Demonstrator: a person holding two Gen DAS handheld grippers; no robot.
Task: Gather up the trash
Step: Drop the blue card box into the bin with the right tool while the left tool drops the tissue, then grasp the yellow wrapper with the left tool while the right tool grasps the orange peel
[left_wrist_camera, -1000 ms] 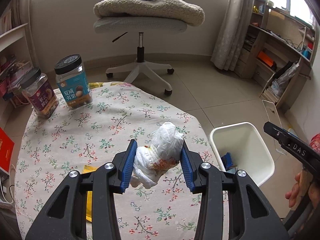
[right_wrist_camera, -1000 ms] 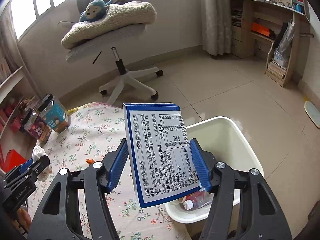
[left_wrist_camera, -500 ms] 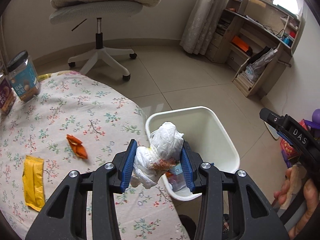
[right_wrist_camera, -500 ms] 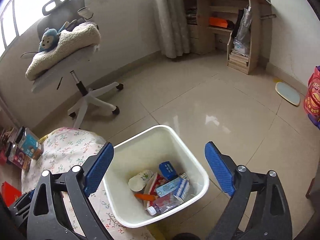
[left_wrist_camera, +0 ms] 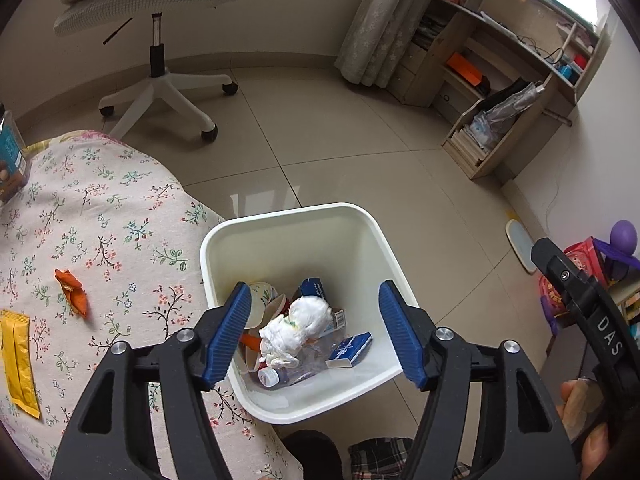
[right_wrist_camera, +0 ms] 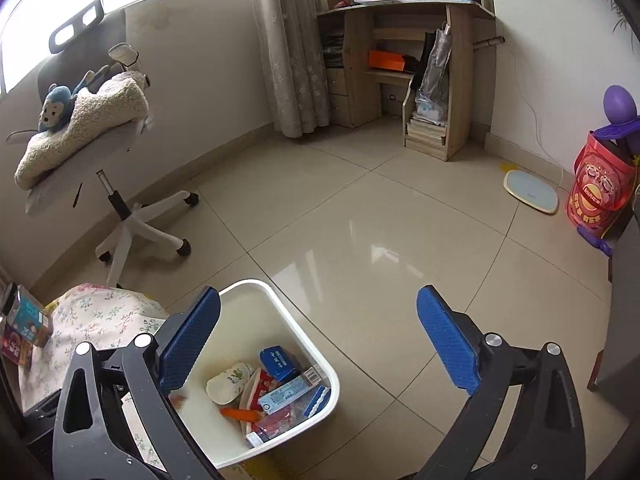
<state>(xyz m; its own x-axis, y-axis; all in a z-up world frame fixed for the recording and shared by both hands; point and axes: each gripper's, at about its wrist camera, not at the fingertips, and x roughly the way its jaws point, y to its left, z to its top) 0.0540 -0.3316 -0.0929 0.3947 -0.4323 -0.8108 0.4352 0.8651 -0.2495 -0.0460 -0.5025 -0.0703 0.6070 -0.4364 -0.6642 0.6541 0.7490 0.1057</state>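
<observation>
Tissue (left_wrist_camera: 298, 330), a white crumpled wad, sits between our left hand-held gripper's (left_wrist_camera: 316, 332) pads but touches neither; the jaws are opening, and we hold them over the bin (left_wrist_camera: 360, 216) so the wad lands inside. Whether it is still dropping or already resting on the rubbish we cannot tell. Under it lie a paper cup (right_wrist_camera: 228, 382), blue cartons and a clear bottle, crowded and half covering each other, so we cannot make them all out. Our right hand-held gripper (right_wrist_camera: 320, 344) hangs beside the bin, jaws opening too and nothing between them; its left finger hides part of the bin's near wall. On the desk (left_wrist_camera: 100, 208) next to the bin, an orange scrap (left_wrist_camera: 72, 292) and a yellow packet (left_wrist_camera: 18, 360) wait for us, the packet cut off at the picture's edge. A jar (left_wrist_camera: 10, 160) at the desk's far side is also cropped.
</observation>
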